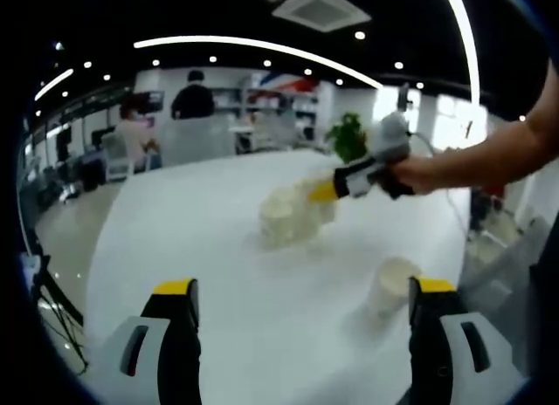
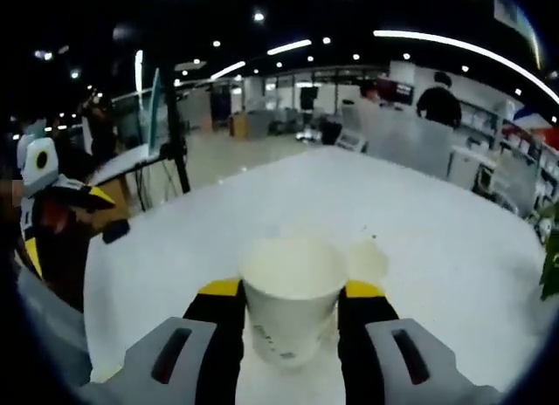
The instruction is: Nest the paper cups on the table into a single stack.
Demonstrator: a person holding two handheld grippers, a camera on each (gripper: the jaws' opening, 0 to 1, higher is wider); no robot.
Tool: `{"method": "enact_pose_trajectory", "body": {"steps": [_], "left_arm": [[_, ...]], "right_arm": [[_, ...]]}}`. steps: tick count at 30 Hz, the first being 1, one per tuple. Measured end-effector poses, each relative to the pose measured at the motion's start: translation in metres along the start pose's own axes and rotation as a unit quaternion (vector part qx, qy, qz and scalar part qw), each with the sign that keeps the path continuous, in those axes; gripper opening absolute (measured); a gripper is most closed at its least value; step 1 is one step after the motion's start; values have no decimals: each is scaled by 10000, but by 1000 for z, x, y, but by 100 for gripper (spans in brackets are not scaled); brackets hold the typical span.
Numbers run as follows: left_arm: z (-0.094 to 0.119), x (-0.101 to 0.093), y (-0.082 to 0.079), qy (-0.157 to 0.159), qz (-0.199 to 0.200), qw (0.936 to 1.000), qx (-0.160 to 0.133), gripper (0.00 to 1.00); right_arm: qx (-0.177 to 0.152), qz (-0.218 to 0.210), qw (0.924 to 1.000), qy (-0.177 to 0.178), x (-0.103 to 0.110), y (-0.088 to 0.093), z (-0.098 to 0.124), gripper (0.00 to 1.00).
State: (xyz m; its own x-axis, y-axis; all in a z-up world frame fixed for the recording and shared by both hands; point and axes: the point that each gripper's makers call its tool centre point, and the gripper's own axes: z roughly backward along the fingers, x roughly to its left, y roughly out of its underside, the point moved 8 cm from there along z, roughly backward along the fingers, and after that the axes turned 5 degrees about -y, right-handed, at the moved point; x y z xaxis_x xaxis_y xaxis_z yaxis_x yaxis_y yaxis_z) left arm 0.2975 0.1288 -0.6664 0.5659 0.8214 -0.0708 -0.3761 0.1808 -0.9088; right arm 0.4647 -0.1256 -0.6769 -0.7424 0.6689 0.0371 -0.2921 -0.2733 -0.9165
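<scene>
In the right gripper view, my right gripper (image 2: pixel 293 290) is shut on an upright white paper cup (image 2: pixel 291 322), its jaws pressing both sides. A second cup (image 2: pixel 370 259) stands just behind it to the right. In the left gripper view, the right gripper (image 1: pixel 325 192), held by a person's hand, reaches in from the right at a blurred cluster of white cups (image 1: pixel 286 216) in mid-table. A single cup (image 1: pixel 391 284) stands near my left gripper's right jaw. The left gripper (image 1: pixel 303 302) is open wide and holds nothing, low over the white table (image 1: pixel 201 239).
The left gripper (image 2: pixel 42 191) shows at the left edge of the right gripper view, beyond the table's edge. A green plant (image 1: pixel 349 136) stands at the far end of the table. People and desks are in the office behind.
</scene>
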Motion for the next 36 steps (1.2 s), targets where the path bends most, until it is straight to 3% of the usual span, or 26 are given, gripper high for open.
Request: {"method": "enact_pose_trajectory", "body": {"steps": [3, 15, 36], "left_arm": [[1, 0, -1, 18, -9, 10000, -7, 98], [3, 5, -5, -39, -13, 10000, -74, 98], [1, -3, -5, 39, 7, 10000, -47, 98]], "right_arm": [[-334, 16, 9994, -2, -3, -9, 6, 39], [-1044, 67, 9941, 272, -10, -29, 19, 39], [-1361, 63, 9904, 216, 3, -35, 35, 39]]}}
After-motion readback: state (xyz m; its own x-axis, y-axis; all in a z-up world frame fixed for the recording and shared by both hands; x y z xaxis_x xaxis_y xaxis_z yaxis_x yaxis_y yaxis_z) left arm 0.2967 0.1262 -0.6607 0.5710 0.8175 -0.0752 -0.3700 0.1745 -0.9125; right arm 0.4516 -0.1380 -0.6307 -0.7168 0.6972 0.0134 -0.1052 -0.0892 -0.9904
